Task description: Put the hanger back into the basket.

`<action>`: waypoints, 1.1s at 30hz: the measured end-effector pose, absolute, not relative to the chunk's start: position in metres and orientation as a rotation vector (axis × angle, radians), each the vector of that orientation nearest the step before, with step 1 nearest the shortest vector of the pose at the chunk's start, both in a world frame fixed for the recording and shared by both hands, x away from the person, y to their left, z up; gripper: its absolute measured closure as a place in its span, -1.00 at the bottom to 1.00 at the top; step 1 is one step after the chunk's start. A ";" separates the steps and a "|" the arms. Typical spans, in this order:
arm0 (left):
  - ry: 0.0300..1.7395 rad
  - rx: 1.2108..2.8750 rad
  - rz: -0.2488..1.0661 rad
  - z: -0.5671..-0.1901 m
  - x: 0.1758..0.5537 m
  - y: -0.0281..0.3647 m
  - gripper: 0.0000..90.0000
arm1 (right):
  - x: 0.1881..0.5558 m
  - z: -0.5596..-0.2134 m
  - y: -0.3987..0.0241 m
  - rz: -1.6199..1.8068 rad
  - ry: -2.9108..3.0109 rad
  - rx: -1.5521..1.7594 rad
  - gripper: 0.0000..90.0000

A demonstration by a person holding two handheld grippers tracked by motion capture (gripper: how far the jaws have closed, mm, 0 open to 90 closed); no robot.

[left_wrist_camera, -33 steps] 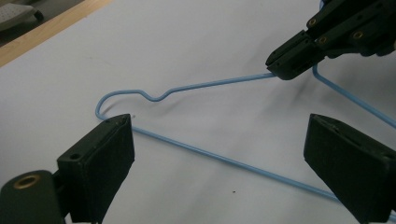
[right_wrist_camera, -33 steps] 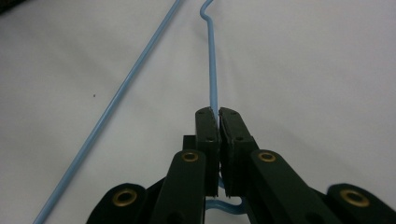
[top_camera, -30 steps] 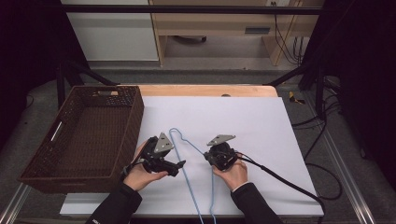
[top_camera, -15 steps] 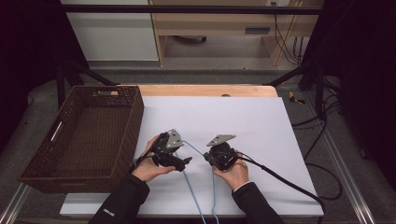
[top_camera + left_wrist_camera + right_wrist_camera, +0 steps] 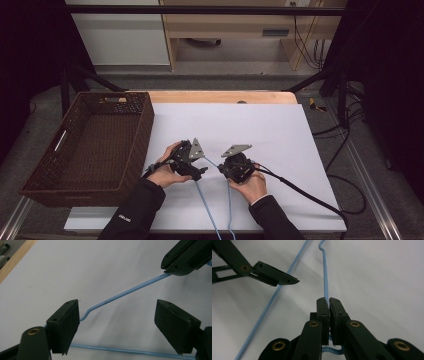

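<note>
My right gripper (image 5: 329, 300) clamps a blue wire hanger (image 5: 325, 277) running straight ahead of its jaws; my left gripper (image 5: 116, 320) stands wide open, the hanger's wire between its jaws.

I see a white sheet (image 5: 250, 130) over most of the table, with a strip of bare wooden tabletop (image 5: 215, 96) along its far edge. A dark brown wicker basket (image 5: 47, 177) sits at the sheet's left edge, empty, a cut-out handle in its far wall. Beyond the table I note a light wooden shelf unit (image 5: 235, 30) against the back, a white cabinet (image 5: 117, 35) left of it, black cables (image 5: 345, 165) trailing on the grey floor at right, and a metal rail (image 5: 377, 195) along the right side.
</note>
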State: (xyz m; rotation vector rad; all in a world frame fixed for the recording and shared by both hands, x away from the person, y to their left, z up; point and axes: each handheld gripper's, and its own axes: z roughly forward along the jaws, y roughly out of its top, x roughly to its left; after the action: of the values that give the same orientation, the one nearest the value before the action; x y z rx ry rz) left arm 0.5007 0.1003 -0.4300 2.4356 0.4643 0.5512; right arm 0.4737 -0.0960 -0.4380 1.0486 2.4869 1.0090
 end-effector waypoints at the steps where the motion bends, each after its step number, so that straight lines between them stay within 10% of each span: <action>1: 0.456 2.442 0.559 -0.431 0.502 0.100 -0.54 | 0.474 -0.438 -0.096 1.010 2.487 1.048 0.95; 33: 0.130 2.537 0.677 -0.452 0.511 0.078 0.20 | 0.473 -0.437 -0.096 1.014 2.498 1.046 0.95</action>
State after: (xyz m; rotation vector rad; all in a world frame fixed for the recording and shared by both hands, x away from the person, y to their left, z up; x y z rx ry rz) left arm 0.5106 0.0785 -0.4525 2.5371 0.1301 0.6773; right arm 0.4728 -0.0960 -0.4366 1.0459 2.4975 1.0136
